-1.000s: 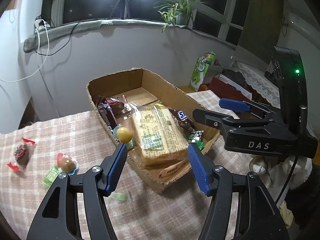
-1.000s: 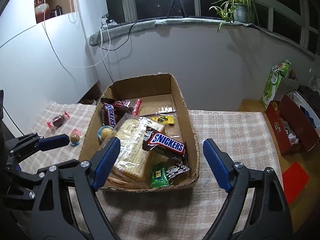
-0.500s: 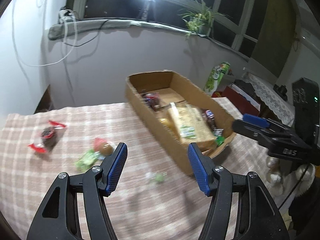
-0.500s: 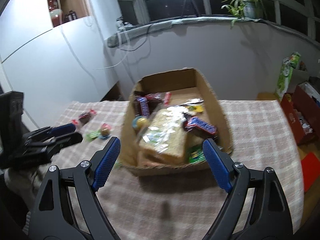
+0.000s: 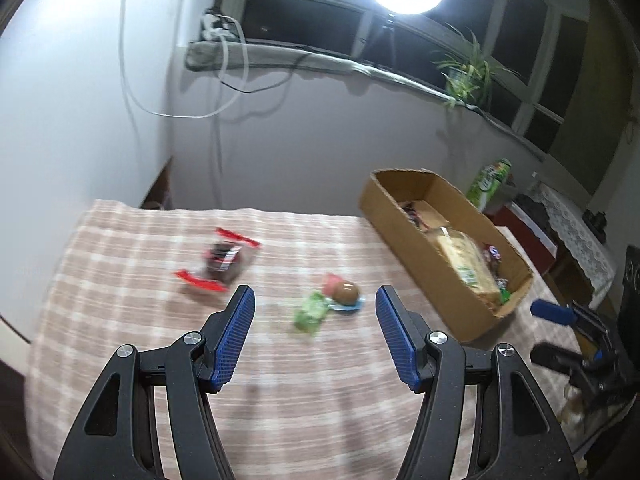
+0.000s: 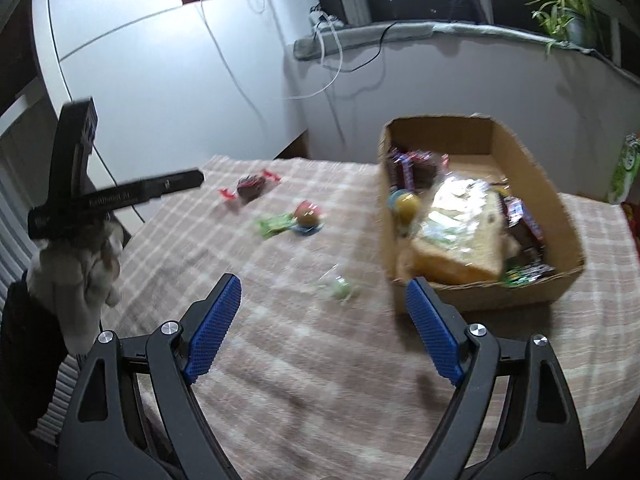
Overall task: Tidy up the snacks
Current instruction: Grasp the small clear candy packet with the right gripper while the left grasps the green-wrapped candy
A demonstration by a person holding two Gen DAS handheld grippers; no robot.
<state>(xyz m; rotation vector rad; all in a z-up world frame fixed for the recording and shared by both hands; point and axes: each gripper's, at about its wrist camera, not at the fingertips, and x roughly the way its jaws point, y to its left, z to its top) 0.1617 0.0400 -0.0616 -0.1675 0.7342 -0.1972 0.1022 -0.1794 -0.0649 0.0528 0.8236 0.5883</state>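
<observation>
A cardboard box (image 6: 480, 300) on the checked tablecloth holds a bagged bread loaf (image 6: 460, 232), chocolate bars (image 6: 400, 168) and a yellow ball candy (image 6: 406, 204). Loose on the cloth lie a red-wrapped dark candy (image 5: 222, 260), a green candy (image 5: 310, 312) and a brown ball candy (image 5: 346, 292). A small clear-green candy (image 6: 342, 290) lies nearer the front. My left gripper (image 5: 316, 320) hovers open just short of the green and brown candies, its jaws empty. My right gripper (image 6: 324, 286) is open above the small clear-green candy, left of the box (image 5: 420, 248).
The cloth-covered table (image 5: 120, 280) ends at the left and near edges. A white wall and hanging cables (image 5: 220, 80) stand behind. A green carton (image 5: 490, 180) and a red box (image 5: 528, 228) sit past the box. A person's gloved hand (image 6: 76, 272) holds the left gripper.
Both views have swung left, away from the box and toward the loose candies. The box has slid to the right of each view. Neither gripper's jaws have changed.
</observation>
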